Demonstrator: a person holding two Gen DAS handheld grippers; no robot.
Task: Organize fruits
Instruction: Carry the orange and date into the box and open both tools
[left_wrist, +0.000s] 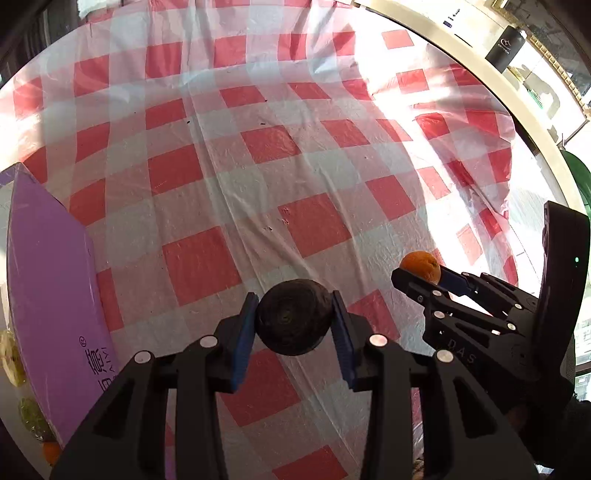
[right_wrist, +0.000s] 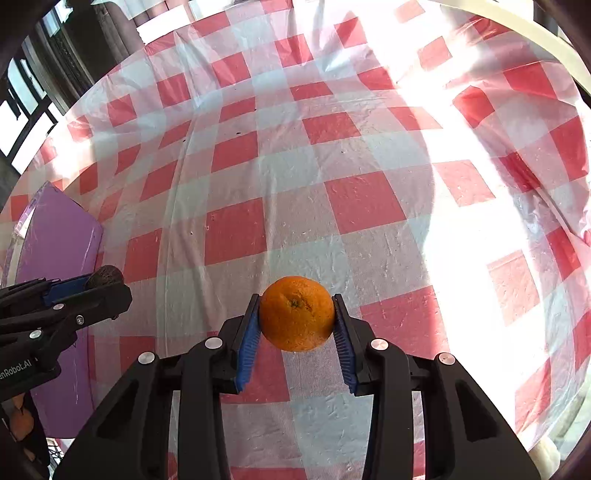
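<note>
The orange (right_wrist: 296, 314) sits clamped between the blue pads (right_wrist: 248, 339) of the right tool (right_wrist: 296, 321), held clear above the checked cloth (right_wrist: 369, 199) with its stem dimple facing the camera. Just to the orange's left, the left tool (left_wrist: 293, 319) is clamped on a dark, rough-skinned round fruit (left_wrist: 293, 317), also lifted off the cloth. In the left wrist view the right tool (left_wrist: 424, 275) appears side-on, its fingers reaching forward and level, the orange (left_wrist: 421, 266) pinched at their tips. In the right wrist view the left tool (right_wrist: 99, 286) likewise points forward, side by side with the right one and apart from it, the dark fruit (right_wrist: 105, 277) showing above its fingers.

Farther left of the orange, past the left tool, a purple box (left_wrist: 51, 295) lies on the tabletop, its long edge running away from the cameras. Beyond the box's near end, small yellow-green and orange fruits (left_wrist: 11, 356) show at the picture's edge, too blurred to name.

Ahead of the orange the red-and-white cloth stretches open and bare to the tabletop's far edge. To the orange's right, strong sunlight washes out the cloth, which wrinkles and rises at the tabletop's rim (left_wrist: 480, 88).
</note>
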